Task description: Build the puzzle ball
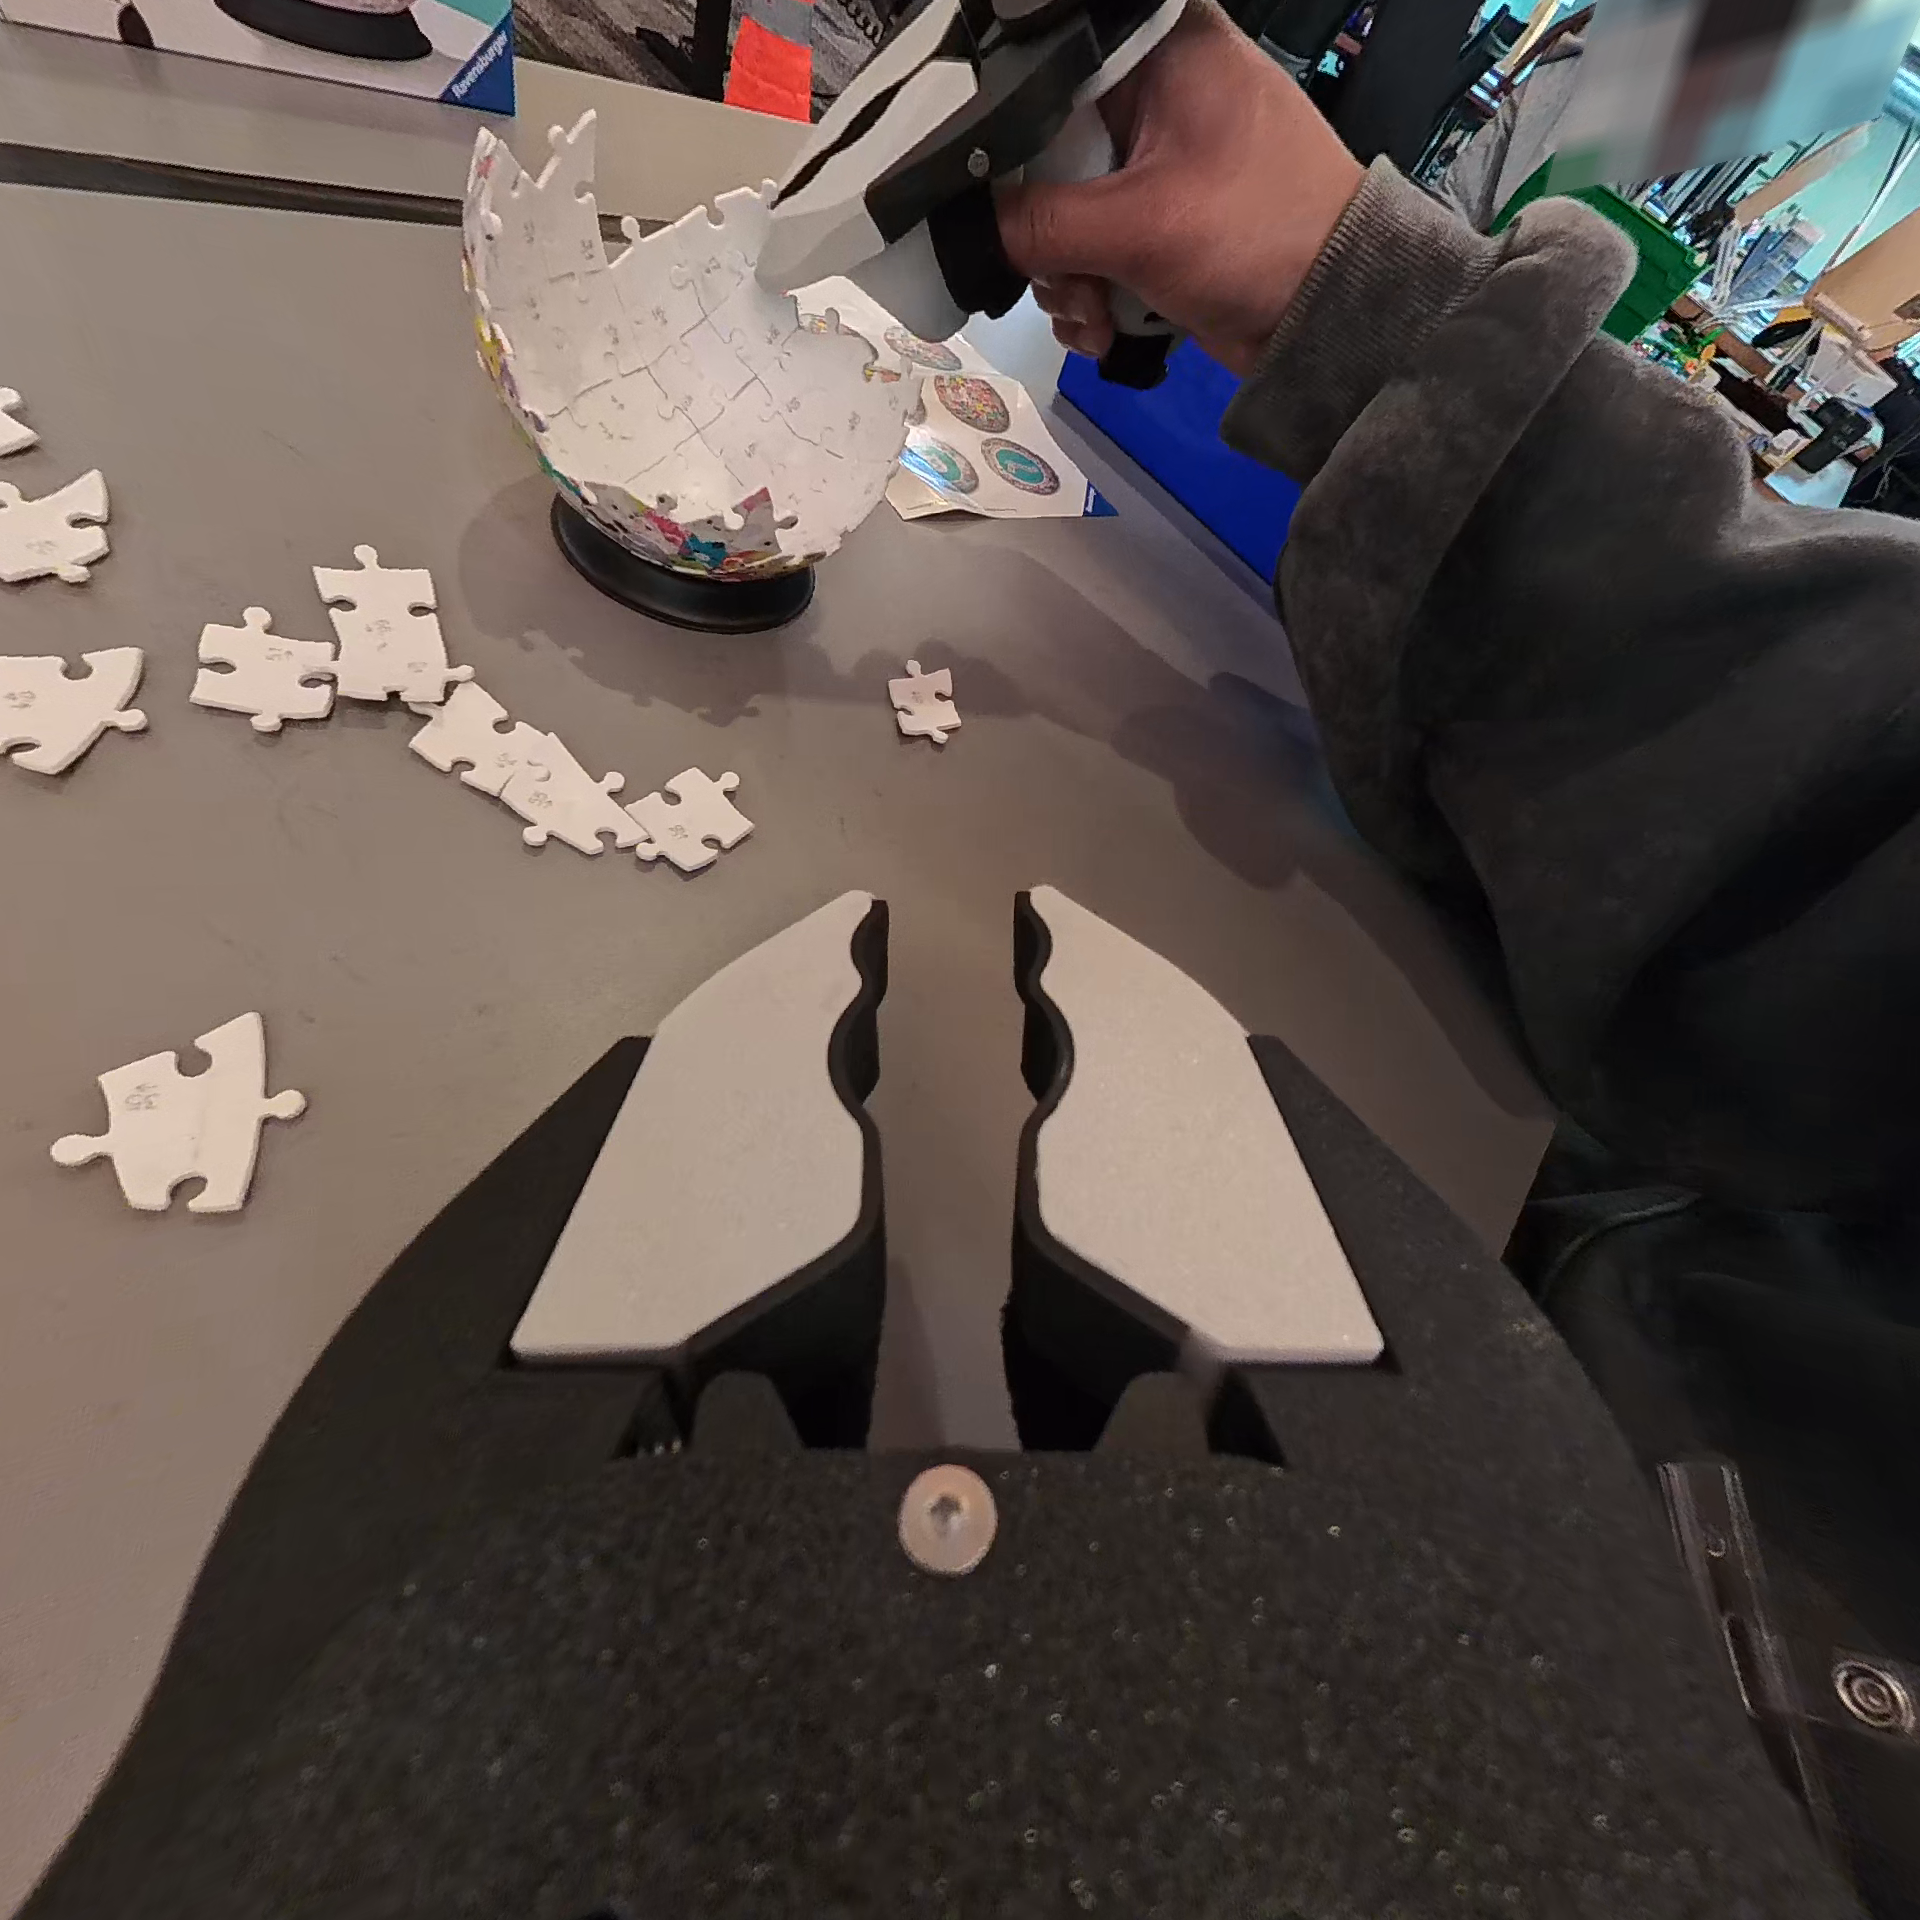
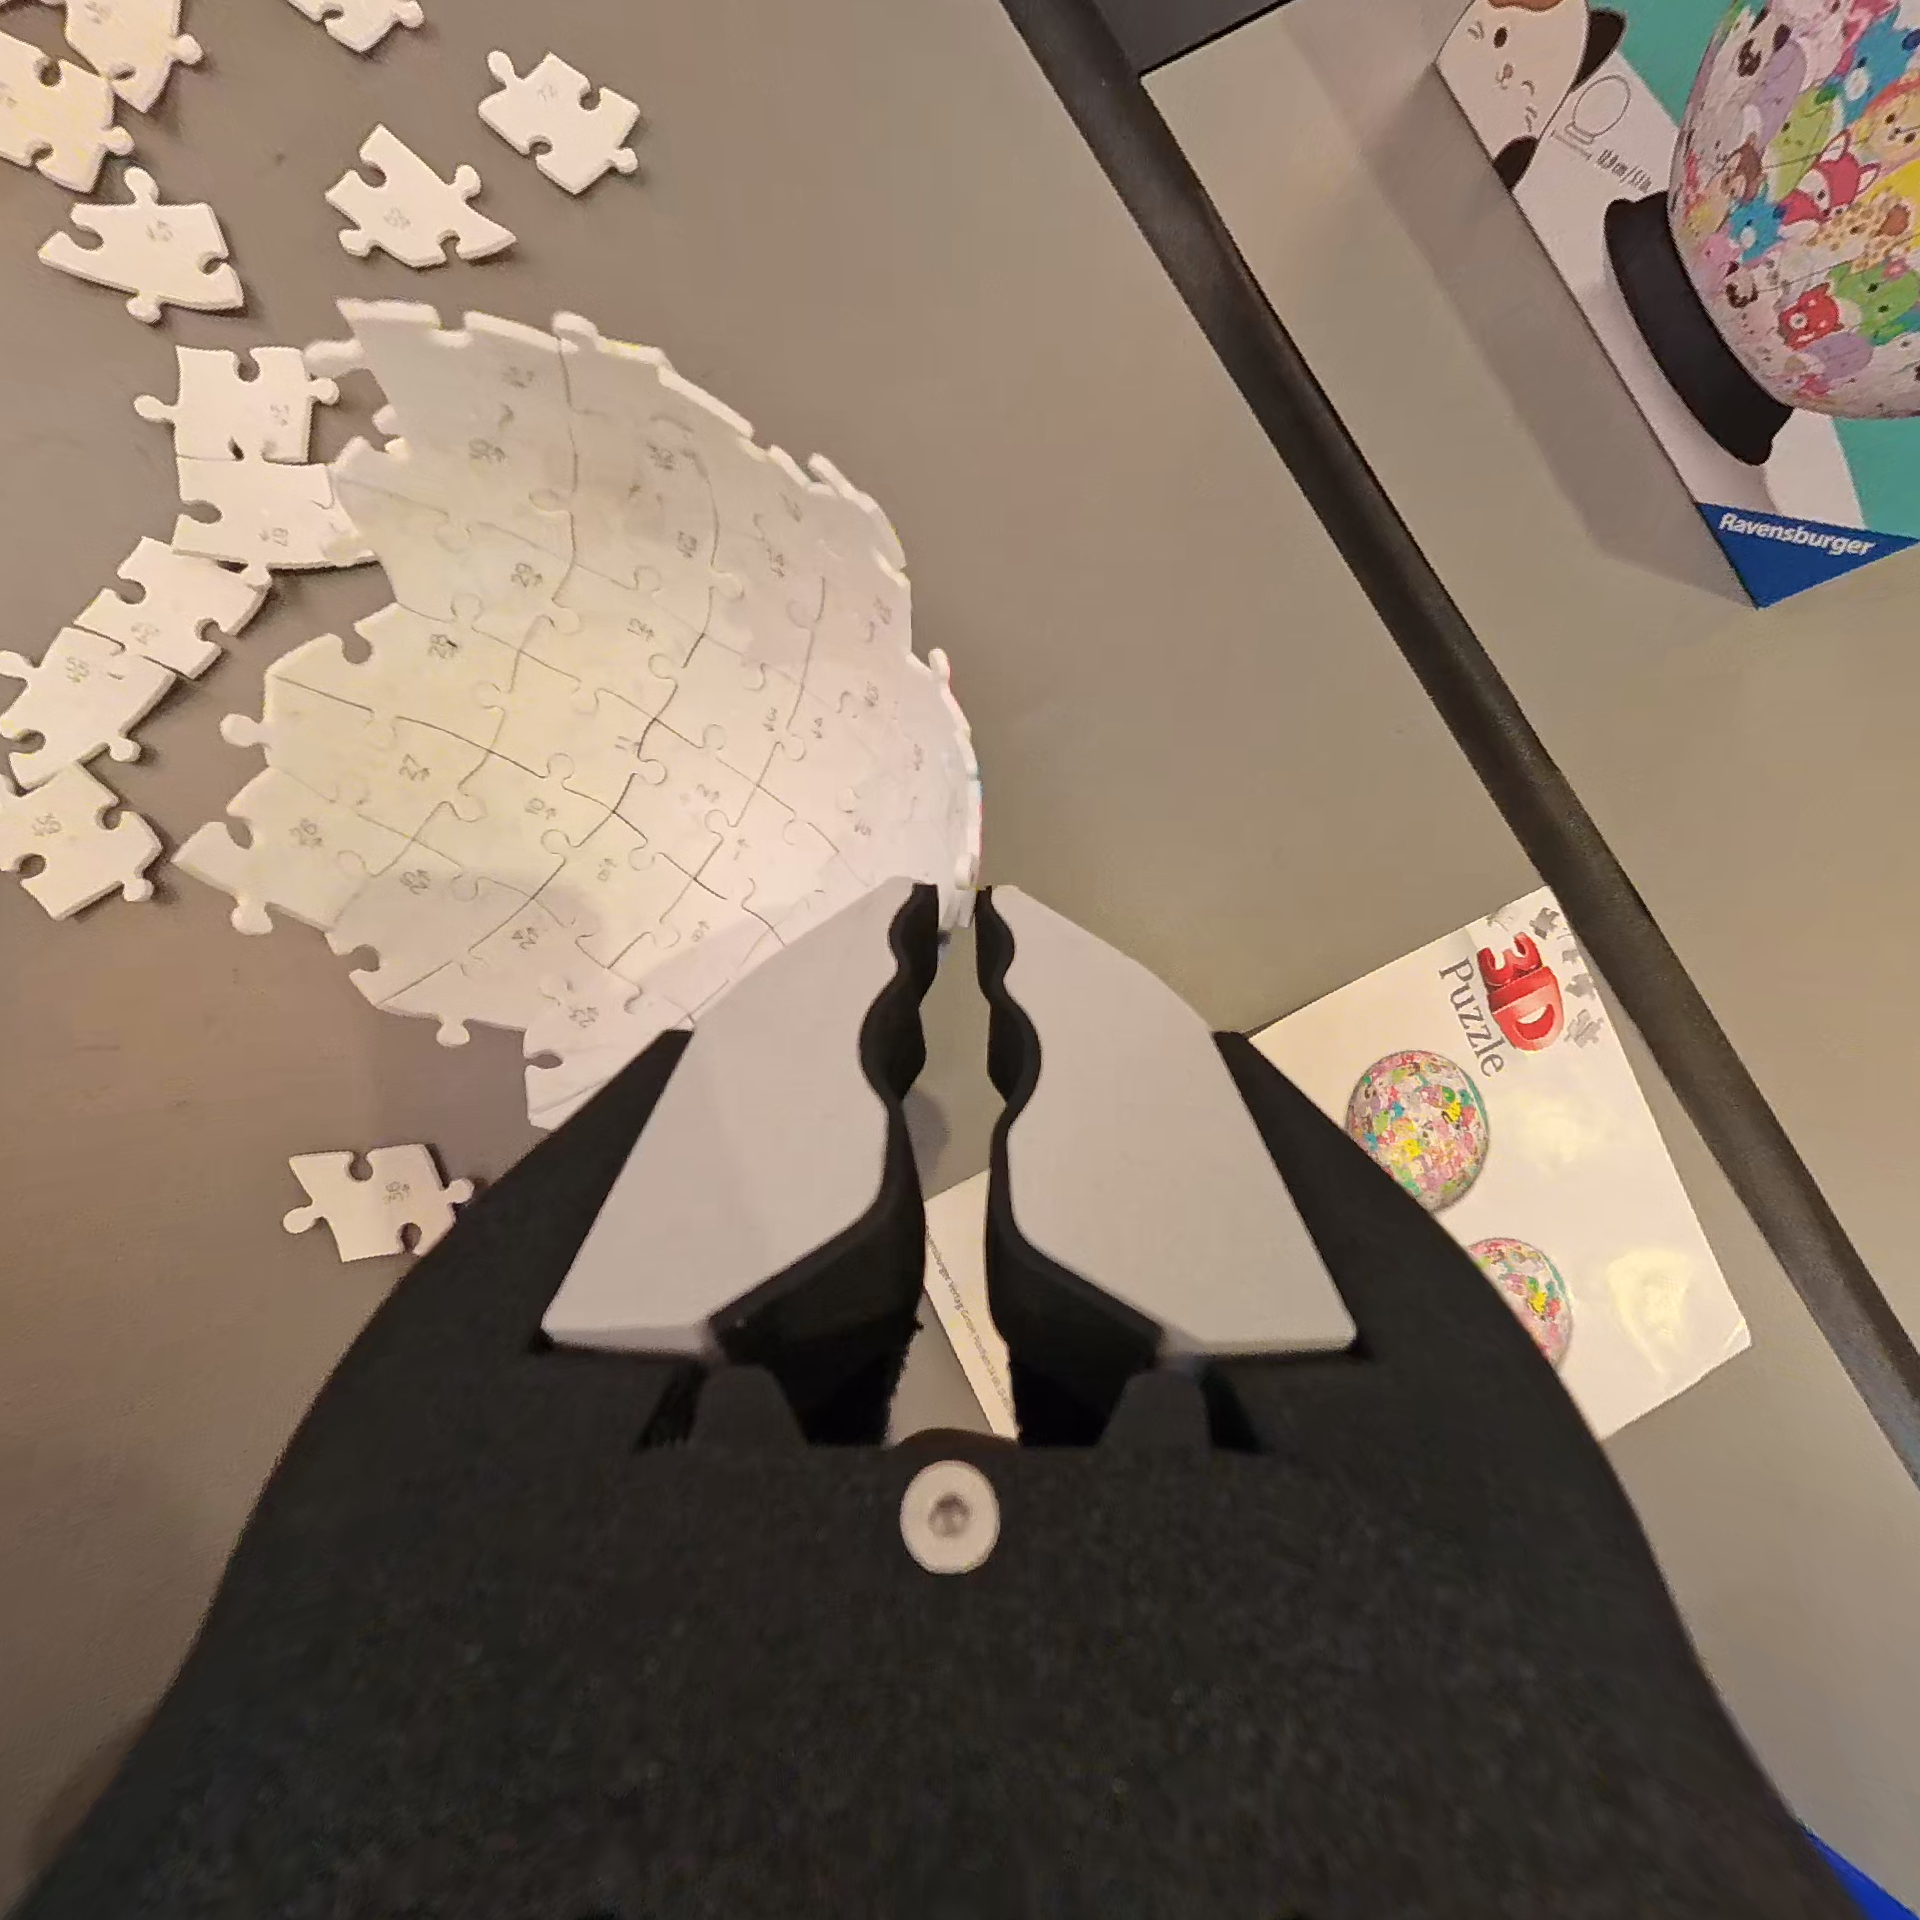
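Observation:
The half-built puzzle ball (image 1: 665, 374) is a white open shell with a colourful outside, tilted on a black round stand (image 1: 681, 592). In the right wrist view the shell (image 2: 582, 707) shows its numbered inner side. My right gripper (image 2: 958, 902) is shut on the shell's rim; it also shows in the left wrist view (image 1: 779, 249), held by a hand, pinching the upper right edge. My left gripper (image 1: 951, 904) is open and empty, low over the table in front of the ball. Several loose white pieces (image 1: 384, 644) lie left of the ball, and one small piece (image 1: 923, 701) lies in front of it.
The puzzle box (image 2: 1766, 312) stands beyond a dark gap (image 2: 1351, 520) between tables. A printed leaflet (image 2: 1507, 1143) lies right of the ball. More loose pieces (image 2: 145, 623) lie around the shell, one (image 2: 374, 1195) near my right gripper. A grey sleeve (image 1: 1558, 727) crosses the right side. The tips of one gripper are about 30 cm away from the tips of the other. About 15 cm separates my right fingertips from the small piece (image 1: 923, 701). Look for it in the right wrist view (image 2: 381, 1198) too.

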### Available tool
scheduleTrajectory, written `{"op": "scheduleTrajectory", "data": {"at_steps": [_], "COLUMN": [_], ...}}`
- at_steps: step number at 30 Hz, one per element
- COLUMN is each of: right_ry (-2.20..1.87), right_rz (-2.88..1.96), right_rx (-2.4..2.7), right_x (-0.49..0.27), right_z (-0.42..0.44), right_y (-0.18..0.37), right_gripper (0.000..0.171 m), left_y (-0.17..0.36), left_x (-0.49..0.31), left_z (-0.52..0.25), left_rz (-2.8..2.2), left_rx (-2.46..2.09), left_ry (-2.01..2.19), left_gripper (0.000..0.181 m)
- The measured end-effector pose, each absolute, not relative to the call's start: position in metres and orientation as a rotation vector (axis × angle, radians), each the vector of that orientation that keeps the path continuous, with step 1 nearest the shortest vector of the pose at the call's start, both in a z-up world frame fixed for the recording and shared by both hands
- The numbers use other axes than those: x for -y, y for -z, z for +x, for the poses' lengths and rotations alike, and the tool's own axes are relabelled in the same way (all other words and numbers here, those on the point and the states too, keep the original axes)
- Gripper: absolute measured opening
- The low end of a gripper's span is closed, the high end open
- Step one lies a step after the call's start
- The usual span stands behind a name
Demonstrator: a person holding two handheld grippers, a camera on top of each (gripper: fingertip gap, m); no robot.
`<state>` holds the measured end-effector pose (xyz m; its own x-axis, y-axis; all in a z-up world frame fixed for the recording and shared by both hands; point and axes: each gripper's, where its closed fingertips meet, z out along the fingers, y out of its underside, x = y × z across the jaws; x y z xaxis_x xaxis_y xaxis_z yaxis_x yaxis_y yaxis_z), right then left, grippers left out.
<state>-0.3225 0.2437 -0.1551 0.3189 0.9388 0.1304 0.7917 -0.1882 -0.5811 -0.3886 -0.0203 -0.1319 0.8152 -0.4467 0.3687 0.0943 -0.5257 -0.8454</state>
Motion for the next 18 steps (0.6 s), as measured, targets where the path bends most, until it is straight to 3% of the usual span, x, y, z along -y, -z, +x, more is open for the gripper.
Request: {"op": "scheduleTrajectory", "data": {"at_steps": [10, 14, 18], "right_ry": [-0.223, -0.226, -0.24], "right_rz": [-1.992, -1.986, -1.971], "right_rx": [1.578, 1.587, 1.577], "right_x": [-0.2425, -0.2423, -0.245], "right_z": [-0.3246, -0.3275, -0.332], "right_y": [0.1555, 0.1557, 0.1539], "right_gripper": [0.007, 0.018, 0.018], "left_y": [0.1315, 0.1309, 0.1303], "left_x": [0.0208, 0.021, 0.0212], "left_z": [-0.3876, -0.3876, -0.3879], "left_rz": [-2.019, -2.018, -2.016], "left_rx": [-0.266, -0.267, -0.266], "left_ry": [0.692, 0.691, 0.69], "left_gripper": [0.023, 0.023, 0.023]}}
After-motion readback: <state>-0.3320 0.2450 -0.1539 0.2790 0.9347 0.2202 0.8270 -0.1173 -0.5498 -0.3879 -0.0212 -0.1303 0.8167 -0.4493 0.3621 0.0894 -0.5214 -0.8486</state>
